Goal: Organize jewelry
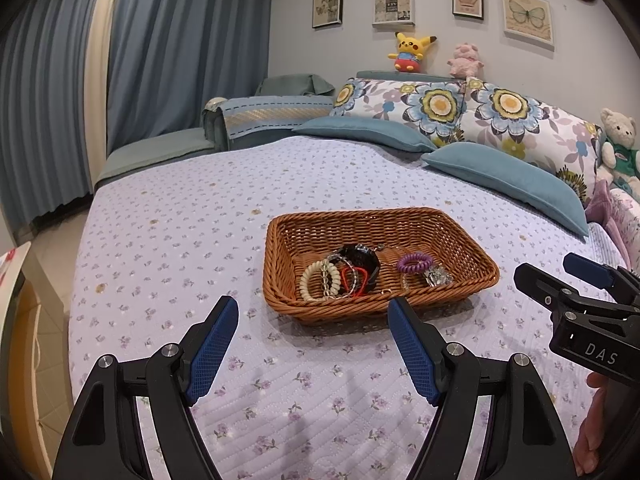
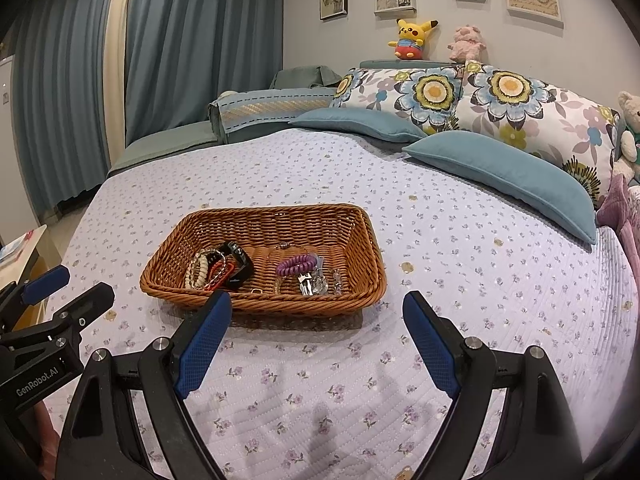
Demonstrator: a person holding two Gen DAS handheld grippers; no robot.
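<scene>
Left wrist view: the left gripper (image 1: pixel 312 316) is held low over the flowered bedspread (image 1: pixel 160 240), fingers spread wide with nothing between them. Just past the fingertips, the wicker basket (image 1: pixel 472 280) is seen, sitting between and slightly right of them, not touched. Inside it, a cream bead bracelet (image 1: pixel 316 282), a black watch (image 1: pixel 362 260) and a purple coil hair tie (image 1: pixel 414 263) are piled. Over on the right, the right gripper (image 2: pixel 316 308) is also spread, empty, with the basket ahead-left.
</scene>
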